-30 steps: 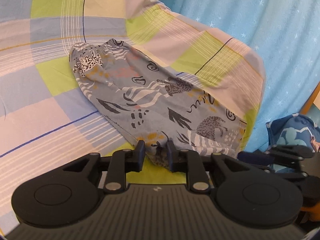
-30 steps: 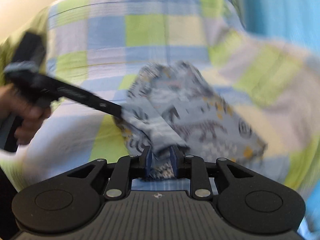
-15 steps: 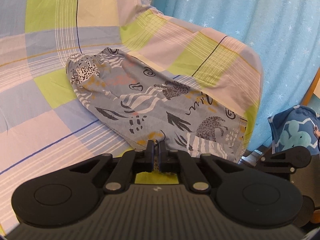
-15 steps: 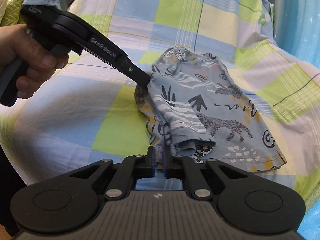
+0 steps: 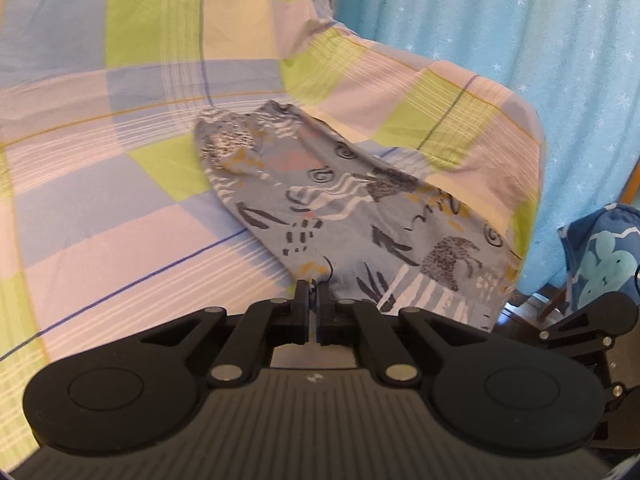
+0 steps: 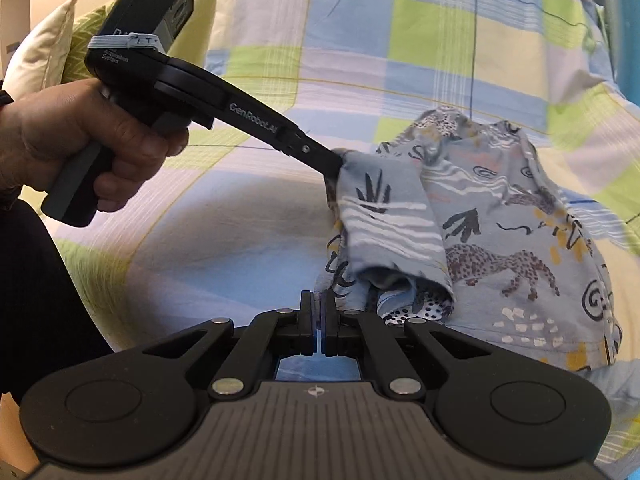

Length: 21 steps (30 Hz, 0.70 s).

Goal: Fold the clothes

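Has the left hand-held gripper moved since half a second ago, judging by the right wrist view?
Yes. The left hand-held gripper has lifted the garment corner and carried it rightward across the checked sheet.

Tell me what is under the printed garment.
The garment lies on a checked sheet, which shows all around it. Whatever is under the sheet is covered. A lifted flap hides some of the garment's own cloth.
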Tool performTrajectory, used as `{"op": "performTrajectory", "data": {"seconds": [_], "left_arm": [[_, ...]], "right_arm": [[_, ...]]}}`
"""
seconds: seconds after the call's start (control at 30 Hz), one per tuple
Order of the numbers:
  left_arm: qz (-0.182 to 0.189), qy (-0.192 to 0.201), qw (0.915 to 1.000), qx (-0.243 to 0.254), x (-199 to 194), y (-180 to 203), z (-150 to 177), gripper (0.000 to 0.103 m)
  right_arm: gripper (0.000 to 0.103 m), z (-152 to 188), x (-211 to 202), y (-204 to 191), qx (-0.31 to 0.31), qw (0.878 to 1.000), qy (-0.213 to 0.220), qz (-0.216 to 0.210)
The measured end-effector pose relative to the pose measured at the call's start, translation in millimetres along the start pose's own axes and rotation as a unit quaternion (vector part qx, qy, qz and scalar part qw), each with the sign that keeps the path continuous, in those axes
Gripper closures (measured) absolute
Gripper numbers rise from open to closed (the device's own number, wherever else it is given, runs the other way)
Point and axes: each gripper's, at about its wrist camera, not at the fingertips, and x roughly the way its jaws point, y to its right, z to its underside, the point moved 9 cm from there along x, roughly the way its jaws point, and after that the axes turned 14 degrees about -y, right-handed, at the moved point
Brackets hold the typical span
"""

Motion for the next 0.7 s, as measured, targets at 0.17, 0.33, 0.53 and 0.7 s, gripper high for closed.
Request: {"op": "performTrajectory", "data": {"seconds": [0.17, 0.33, 0.53, 0.7], "left_arm": [[-0.014, -0.002, 0.9996, -0.024, -10.2, -24.9, 14.1, 0.103], [-0.02, 0.003, 0.9992, -0.034, -25.9, -40.1, 31.2, 0.103], [-0.017, -0.009, 0.9983, -0.055, -29.0, -59.7, 45.3, 0.102], [0.0, 0.005, 0.9978, -0.066, -41.8, -60.1, 47.2, 0.098]], "right_arm": [[0.101, -8.6, 5.4, -36.9, -0.036, 0.999, -0.002, -0.035], [0.1, -11.7, 13.2, -71.3, -0.07, 0.996, -0.006, -0.052], [0.09, -10.1, -2.4, -85.0, -0.087, 0.995, 0.016, -0.039], [0.055, -11.8, -33.2, -60.9, -0.058, 0.993, 0.07, 0.075]]}}
